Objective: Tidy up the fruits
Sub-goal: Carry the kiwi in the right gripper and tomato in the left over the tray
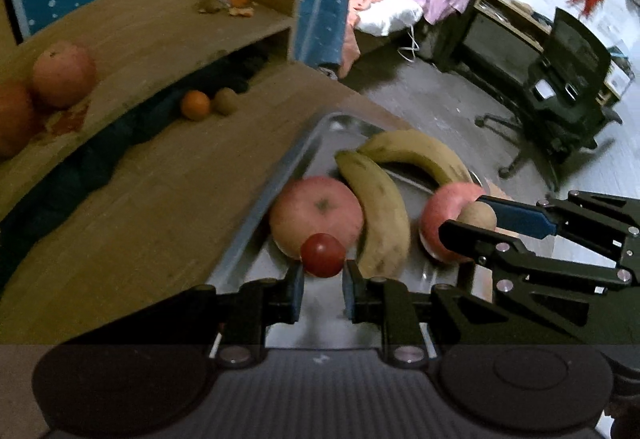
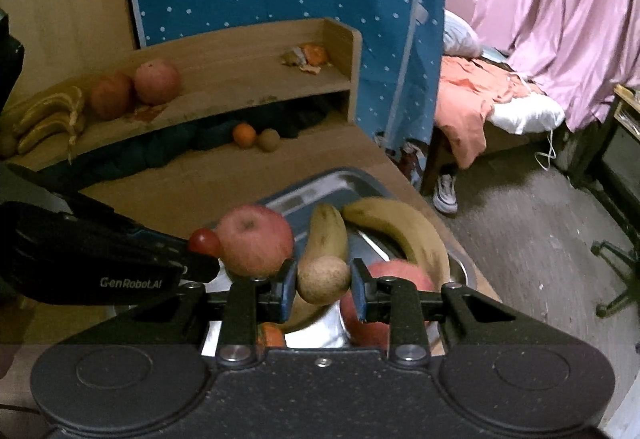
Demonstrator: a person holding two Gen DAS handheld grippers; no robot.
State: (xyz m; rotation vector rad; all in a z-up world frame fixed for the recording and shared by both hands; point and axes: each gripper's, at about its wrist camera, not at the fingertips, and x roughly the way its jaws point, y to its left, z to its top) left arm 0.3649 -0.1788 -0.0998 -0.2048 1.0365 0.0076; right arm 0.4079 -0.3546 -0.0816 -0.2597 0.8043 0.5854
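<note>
**Both grippers loaded over the tray: slip and knock risks**

Left gripper (image 1: 322, 281) has its jaws closed down to a small gap around a cherry tomato (image 1: 322, 255), which sits at the very fingertips, pads touching both sides. Right gripper (image 2: 323, 285) is likewise narrowed onto a kiwi (image 2: 323, 280), a brown fuzzy one, pinched between the blue pads. Both fruits are held over the metal tray (image 1: 256, 215) on the wooden desk (image 1: 160, 207); cannot tell how high above it.

Already in the tray: one apple (image 1: 316, 215) by the left rim, two bananas (image 1: 380, 211) in the middle, a second apple (image 1: 444, 223) to the right. An orange piece shows under the right gripper, unclear what.

Risks, as judgement:
- Tomato is smooth, round and gripped only at the tips, so it could squirt out forward, or split if squeezed harder.
- Tomato is just beside the left apple; setting it down there may nudge the apple, or the tomato may roll on the slick metal.
- Kiwi hangs close above the second apple and a banana; released onto a curved fruit, it would roll off, maybe over the rim.
- The two grippers work near each other, so finger collision is likely if both descend together.
- Tray lies near the desk edge on the right; a runaway fruit goes to the floor.

More fruit waits on the shelf (image 2: 240, 79) and desk: an orange (image 2: 244, 135) and another kiwi (image 2: 268, 140).
</note>
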